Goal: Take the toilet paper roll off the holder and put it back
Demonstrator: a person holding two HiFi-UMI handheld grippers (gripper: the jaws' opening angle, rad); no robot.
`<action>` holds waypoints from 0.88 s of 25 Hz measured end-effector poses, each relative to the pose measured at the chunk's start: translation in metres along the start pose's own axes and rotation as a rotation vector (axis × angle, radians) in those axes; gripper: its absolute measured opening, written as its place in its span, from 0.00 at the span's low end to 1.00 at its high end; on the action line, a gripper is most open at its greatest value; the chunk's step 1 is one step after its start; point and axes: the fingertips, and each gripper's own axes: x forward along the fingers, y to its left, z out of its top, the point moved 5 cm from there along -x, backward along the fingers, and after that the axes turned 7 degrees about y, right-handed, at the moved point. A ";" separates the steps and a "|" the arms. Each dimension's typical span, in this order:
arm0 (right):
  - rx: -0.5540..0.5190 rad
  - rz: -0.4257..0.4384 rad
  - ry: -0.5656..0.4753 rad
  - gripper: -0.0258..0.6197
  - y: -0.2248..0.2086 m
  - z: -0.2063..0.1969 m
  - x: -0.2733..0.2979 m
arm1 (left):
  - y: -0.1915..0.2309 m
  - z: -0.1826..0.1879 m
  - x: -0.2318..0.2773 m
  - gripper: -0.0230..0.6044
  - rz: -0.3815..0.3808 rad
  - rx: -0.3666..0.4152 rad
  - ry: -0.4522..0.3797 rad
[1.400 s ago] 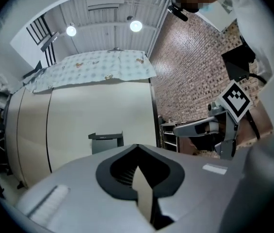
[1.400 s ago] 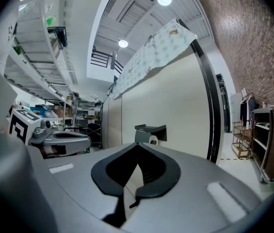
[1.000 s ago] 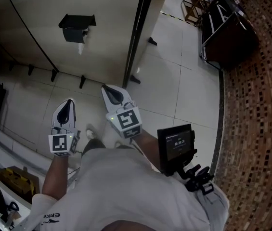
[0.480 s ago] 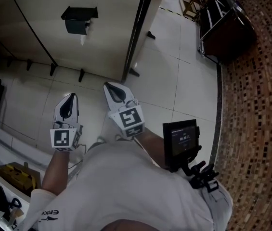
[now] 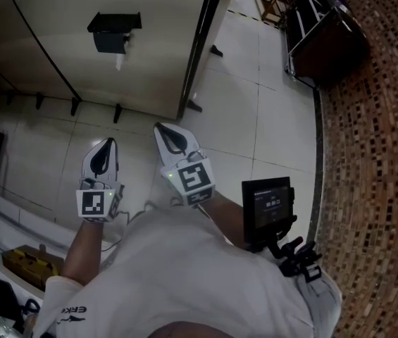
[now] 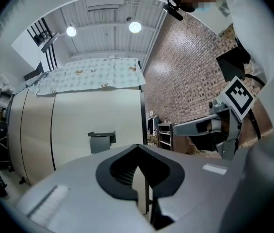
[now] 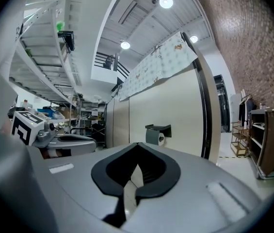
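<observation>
A dark toilet paper holder (image 5: 113, 31) is fixed to a beige partition wall (image 5: 149, 55), well ahead of both grippers. A white roll (image 7: 160, 139) sits in the holder, with a strip of paper (image 5: 120, 62) hanging below it. The holder (image 6: 101, 141) also shows small and far off in the left gripper view. My left gripper (image 5: 104, 152) and my right gripper (image 5: 169, 136) are held side by side at waist height, pointing toward the wall. Both are shut with nothing between their jaws. Neither touches the holder.
The floor is pale tile (image 5: 255, 118). A dark post (image 5: 200, 44) ends the partition at its right. A dark metal rack (image 5: 322, 37) stands at the back right beside a brick wall (image 5: 378, 153). A small screen (image 5: 267, 210) hangs at the person's right hip. Shelving with clutter (image 5: 22, 263) runs along the left.
The view has shifted slightly: the person and both grippers have moved a little toward the partition. Both grippers stayed shut and empty.
</observation>
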 end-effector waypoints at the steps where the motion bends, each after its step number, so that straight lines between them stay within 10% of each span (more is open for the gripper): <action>1: -0.002 -0.005 0.006 0.06 0.000 -0.002 0.000 | 0.000 0.000 0.001 0.04 -0.001 -0.006 0.002; 22: -0.009 -0.019 -0.009 0.06 0.014 -0.004 -0.002 | 0.004 -0.009 -0.007 0.04 -0.010 -0.031 0.047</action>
